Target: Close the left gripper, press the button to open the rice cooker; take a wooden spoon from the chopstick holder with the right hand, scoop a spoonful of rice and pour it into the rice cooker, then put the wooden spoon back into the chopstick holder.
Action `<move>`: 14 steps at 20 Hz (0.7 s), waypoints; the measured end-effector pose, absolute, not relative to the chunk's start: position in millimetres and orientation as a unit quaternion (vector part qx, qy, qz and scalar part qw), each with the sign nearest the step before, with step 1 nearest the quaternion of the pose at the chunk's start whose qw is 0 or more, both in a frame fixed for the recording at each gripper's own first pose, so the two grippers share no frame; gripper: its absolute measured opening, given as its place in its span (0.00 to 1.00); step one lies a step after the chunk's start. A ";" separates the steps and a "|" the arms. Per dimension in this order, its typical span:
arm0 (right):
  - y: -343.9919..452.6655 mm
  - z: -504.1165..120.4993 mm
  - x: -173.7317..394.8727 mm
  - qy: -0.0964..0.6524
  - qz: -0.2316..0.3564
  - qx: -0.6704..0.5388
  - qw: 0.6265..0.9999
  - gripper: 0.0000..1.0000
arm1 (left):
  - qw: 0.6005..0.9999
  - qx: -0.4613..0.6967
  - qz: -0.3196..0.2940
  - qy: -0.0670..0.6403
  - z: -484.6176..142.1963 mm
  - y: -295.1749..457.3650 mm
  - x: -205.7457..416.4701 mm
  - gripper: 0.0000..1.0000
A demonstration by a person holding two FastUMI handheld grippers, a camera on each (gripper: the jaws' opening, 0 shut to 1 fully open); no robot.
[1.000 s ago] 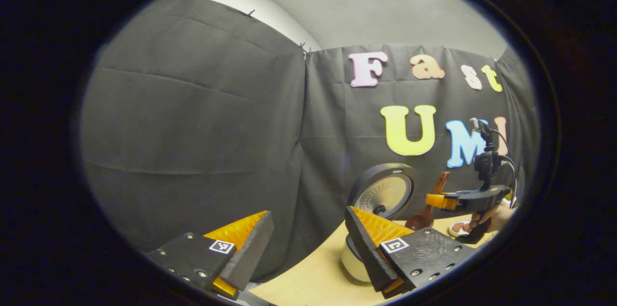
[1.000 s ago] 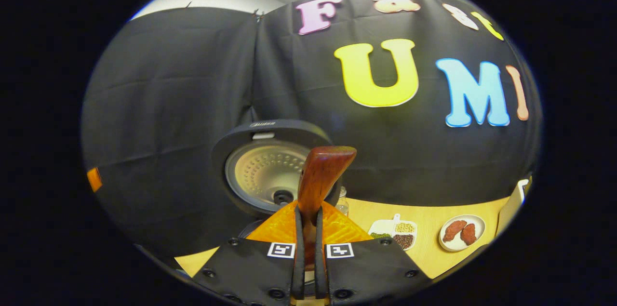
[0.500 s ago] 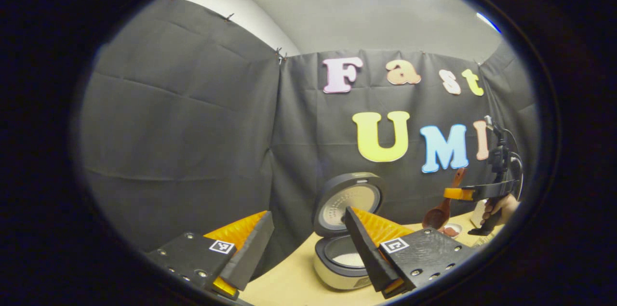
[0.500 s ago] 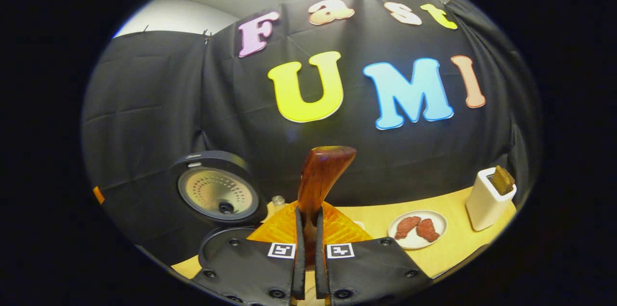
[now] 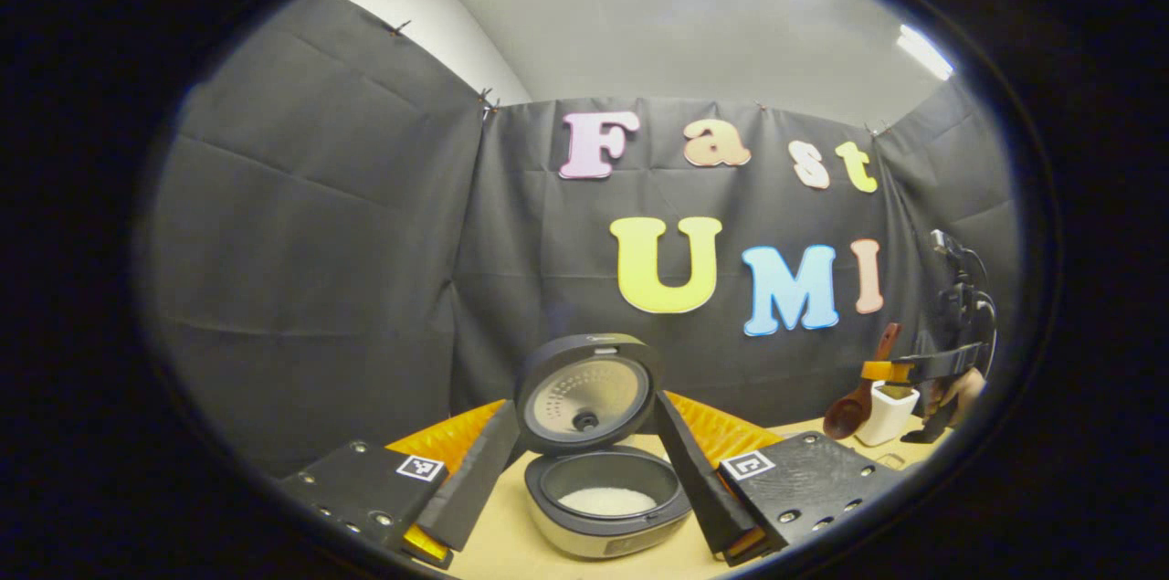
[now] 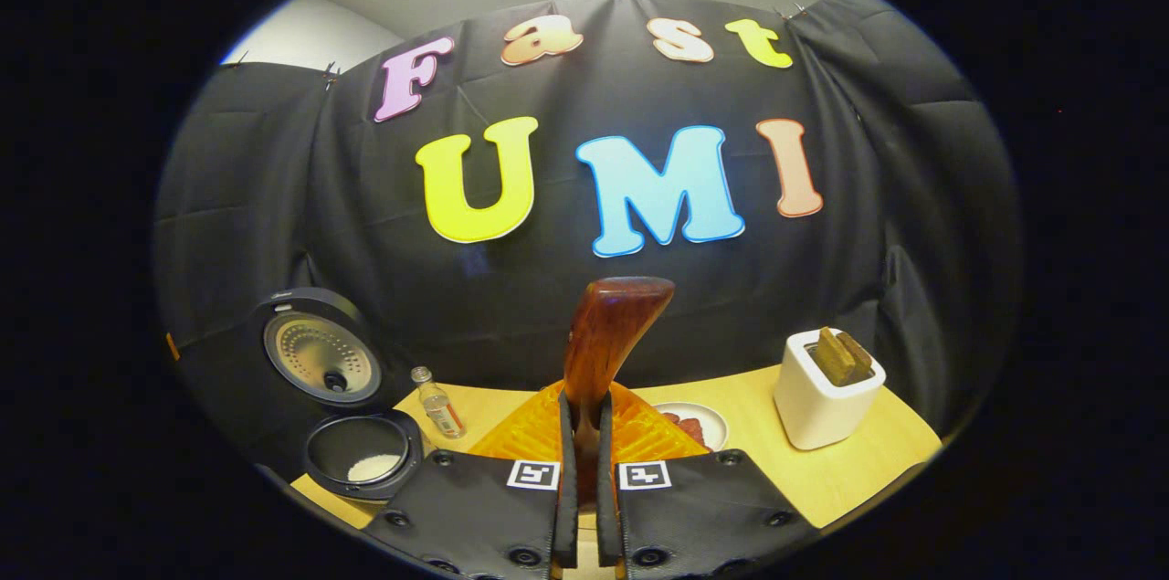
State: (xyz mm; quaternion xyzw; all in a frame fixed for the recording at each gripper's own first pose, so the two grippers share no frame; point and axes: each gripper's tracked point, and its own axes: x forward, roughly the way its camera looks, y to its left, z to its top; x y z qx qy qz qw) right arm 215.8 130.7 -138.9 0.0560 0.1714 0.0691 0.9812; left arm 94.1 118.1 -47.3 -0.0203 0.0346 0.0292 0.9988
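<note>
In the right gripper view we hold the right hand-held gripper [image 6: 584, 479] clamped on the handle of the wooden spoon [image 6: 605, 344], both fingers pressed against it and the handle end rising upright between them. Off to the right on the bench [image 6: 868, 470] stands the white chopstick holder [image 6: 822, 402] with dark utensils in it. Between spoon and holder lies a plate of reddish food [image 6: 699, 425]. At the left sits the rice cooker [image 6: 361, 461], lid up, white rice in the pot, with a small bottle [image 6: 437, 402] just beside it.

In the left gripper view our left hand-held gripper [image 5: 584, 475] hangs with its fingers spread apart, gripping nothing, the open rice cooker beyond them.
</note>
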 end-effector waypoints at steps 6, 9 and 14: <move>65.7 -153.6 198.2 0.183 0.018 0.048 0.982 0.10 | 0.999 -0.027 0.003 0.035 -44.8 88.9 100.7 0.92; 40.8 -165.8 187.5 0.196 0.000 0.045 0.980 0.10 | 0.999 -0.029 -0.003 0.038 -44.8 80.4 103.0 0.92; 8.0 -196.3 172.2 0.224 -0.020 0.045 0.973 0.10 | 0.999 -0.032 -0.007 0.043 -46.1 70.4 102.1 0.92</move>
